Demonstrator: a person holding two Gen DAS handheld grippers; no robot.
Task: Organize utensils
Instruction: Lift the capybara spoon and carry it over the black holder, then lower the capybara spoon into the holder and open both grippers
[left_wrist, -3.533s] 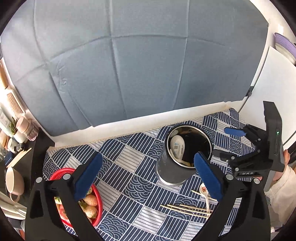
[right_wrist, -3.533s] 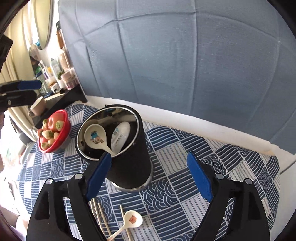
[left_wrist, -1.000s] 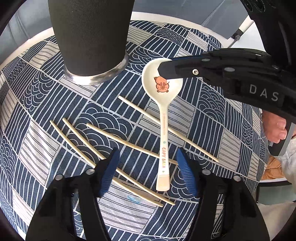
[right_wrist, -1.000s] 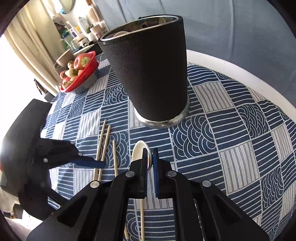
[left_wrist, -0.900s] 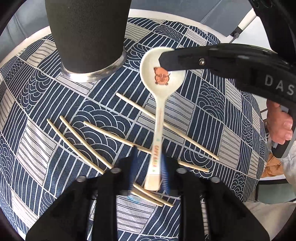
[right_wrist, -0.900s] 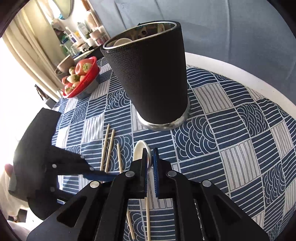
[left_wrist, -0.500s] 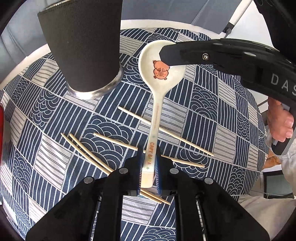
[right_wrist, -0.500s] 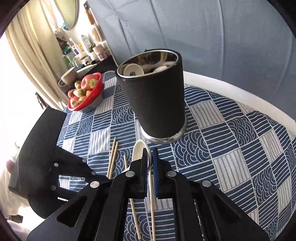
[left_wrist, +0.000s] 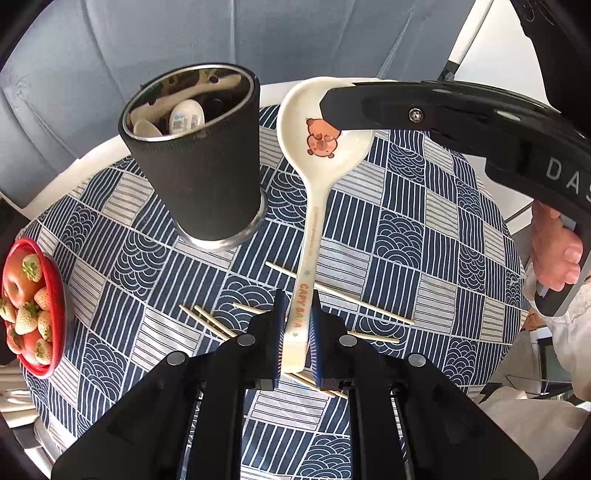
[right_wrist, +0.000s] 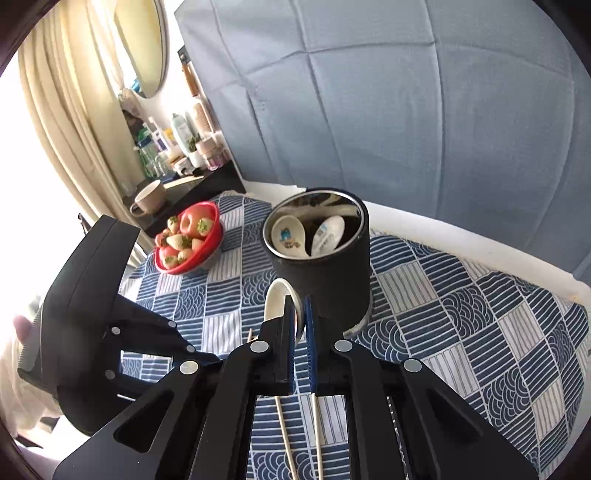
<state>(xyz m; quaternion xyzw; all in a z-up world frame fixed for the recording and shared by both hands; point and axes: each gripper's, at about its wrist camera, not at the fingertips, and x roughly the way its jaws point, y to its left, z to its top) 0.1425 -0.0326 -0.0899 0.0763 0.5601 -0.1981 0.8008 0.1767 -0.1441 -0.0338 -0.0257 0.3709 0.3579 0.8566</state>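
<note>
My left tongs (left_wrist: 295, 325): blue pads have just been closing and now pinch the handle end of the white ceramic soup spoon with the orange bear print (left_wrist: 314, 206).
My right tongs (right_wrist: 300, 325): closed tight on the rim of the spoon's bowl, its black finger lying across the bear print.
Spoon: held between both tongs above the blue-and-white patterned tablecloth (left_wrist: 424, 240), just beside the holder.
Black cylindrical utensil holder with a steel rim (left_wrist: 199, 155): upright, with two white spoons inside.
Pale wooden chopsticks (left_wrist: 362, 299): scattered flat on the cloth under the spoon.
Red bowl of strawberries and an apple (right_wrist: 190, 238): well apart, near the cloth's edge.
</note>
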